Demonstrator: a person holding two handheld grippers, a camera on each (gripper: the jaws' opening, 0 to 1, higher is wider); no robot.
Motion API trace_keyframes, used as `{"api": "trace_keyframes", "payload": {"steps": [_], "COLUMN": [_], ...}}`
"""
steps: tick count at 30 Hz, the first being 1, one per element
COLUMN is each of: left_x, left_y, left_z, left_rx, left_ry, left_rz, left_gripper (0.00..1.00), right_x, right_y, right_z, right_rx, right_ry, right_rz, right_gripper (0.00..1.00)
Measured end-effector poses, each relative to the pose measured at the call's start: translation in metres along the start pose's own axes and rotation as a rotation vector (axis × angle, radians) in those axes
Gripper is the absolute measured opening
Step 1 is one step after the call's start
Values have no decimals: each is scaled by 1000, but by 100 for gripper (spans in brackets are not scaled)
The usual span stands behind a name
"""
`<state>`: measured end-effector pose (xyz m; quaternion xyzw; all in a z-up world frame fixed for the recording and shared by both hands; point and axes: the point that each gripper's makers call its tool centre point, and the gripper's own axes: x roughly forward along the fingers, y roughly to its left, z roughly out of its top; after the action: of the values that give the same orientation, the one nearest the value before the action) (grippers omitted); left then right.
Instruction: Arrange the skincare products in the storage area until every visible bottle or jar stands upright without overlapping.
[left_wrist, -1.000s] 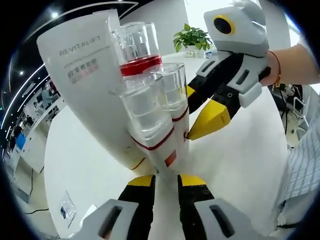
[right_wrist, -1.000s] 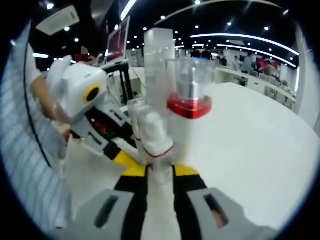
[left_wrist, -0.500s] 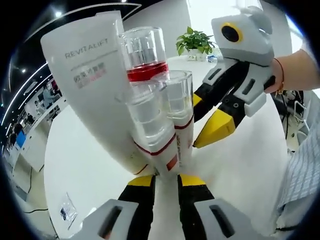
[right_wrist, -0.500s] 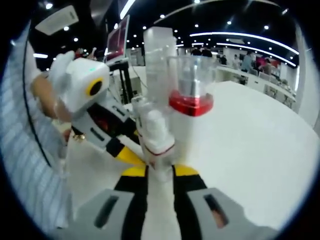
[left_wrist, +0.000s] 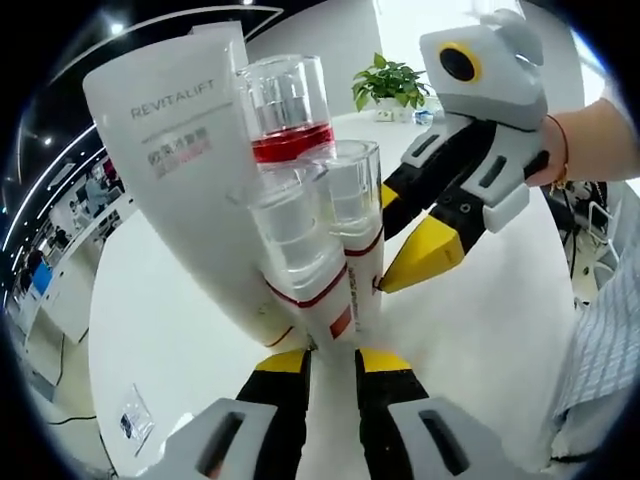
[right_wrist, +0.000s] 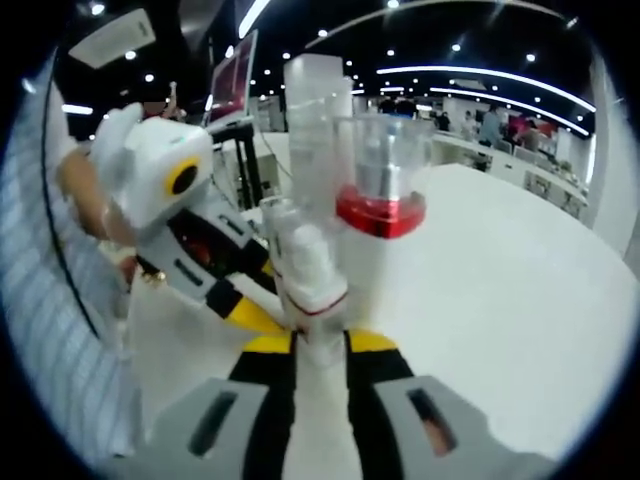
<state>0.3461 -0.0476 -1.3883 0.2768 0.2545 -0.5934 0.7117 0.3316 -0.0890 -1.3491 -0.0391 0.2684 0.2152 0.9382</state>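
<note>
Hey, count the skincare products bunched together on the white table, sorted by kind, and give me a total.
Large white Revitalift tube: 1
Bottle with clear cap and wide red band: 1
Slim white bottles with clear caps: 2
Total: 4

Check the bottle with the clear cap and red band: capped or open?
Capped. The clear cap sits over the pump, down onto the red band, in both gripper views.
</note>
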Motion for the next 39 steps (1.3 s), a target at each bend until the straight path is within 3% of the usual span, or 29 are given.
{"api": "trace_keyframes", "payload": {"steps": [39], "left_x": [5], "left_y": [5], "left_z": [-5], "left_rx": [-7], "left_ry": [26], "left_rz": [9], "left_gripper": [18], "right_x": [1], "right_y": [-4], "right_z": [-1], "right_rx": [12], "right_ry": [-6], "right_rz": [-5], "right_gripper": [18]}}
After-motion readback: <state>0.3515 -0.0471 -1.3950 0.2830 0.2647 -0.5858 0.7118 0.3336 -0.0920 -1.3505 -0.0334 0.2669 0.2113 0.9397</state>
